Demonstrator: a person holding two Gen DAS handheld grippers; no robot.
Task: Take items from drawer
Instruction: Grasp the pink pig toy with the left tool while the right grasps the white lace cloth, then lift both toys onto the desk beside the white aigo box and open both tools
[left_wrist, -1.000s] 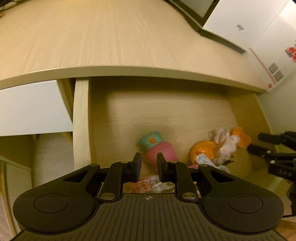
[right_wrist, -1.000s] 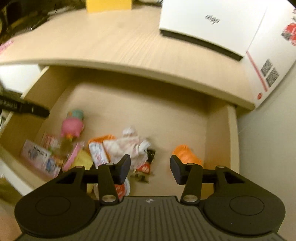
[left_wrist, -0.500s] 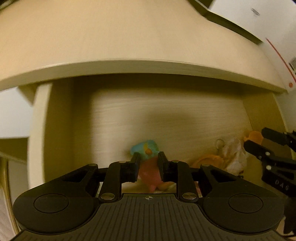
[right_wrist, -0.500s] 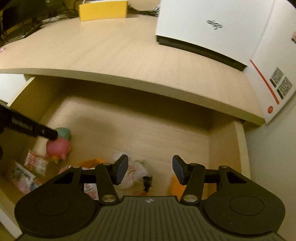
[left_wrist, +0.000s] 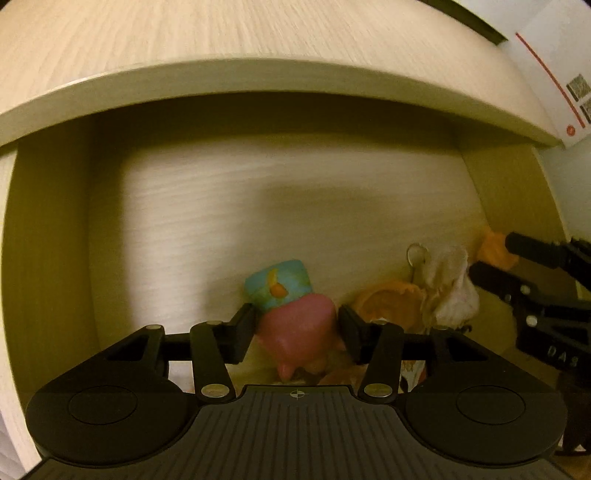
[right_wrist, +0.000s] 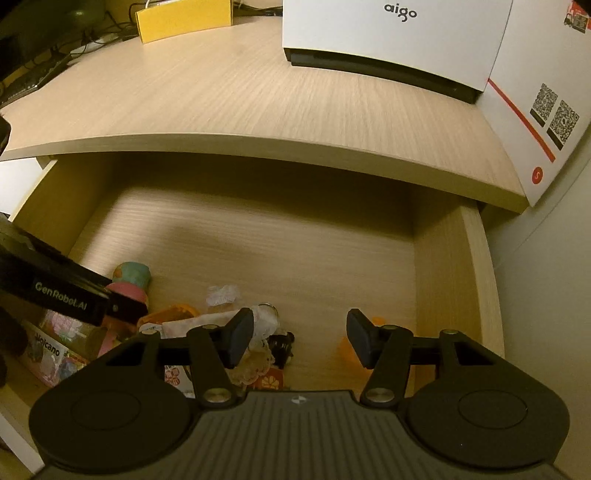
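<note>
The wooden drawer (right_wrist: 476, 266) stands pulled out under the desk top. At its front left lies a pink toy with a blue hat (left_wrist: 295, 328), also visible in the right wrist view (right_wrist: 129, 284). My left gripper (left_wrist: 297, 332) is open, one finger on each side of the toy's pink body. A white lacy cloth with a key ring (left_wrist: 450, 291), an orange round thing (left_wrist: 388, 299) and a small orange piece (right_wrist: 345, 350) lie in the front middle. My right gripper (right_wrist: 300, 341) hangs open above that pile, holding nothing.
A printed snack packet (right_wrist: 48, 350) lies at the drawer's front left corner. On the desk top (right_wrist: 258, 92) stand a white aigo box (right_wrist: 388, 40), a yellow box (right_wrist: 184, 18) and a white carton with QR codes (right_wrist: 546, 92). The drawer's back half is bare wood.
My left gripper has moved forward and down onto the pink toy, and its fingers have spread from nearly shut to wide. My right gripper has lifted and drawn back a little.
</note>
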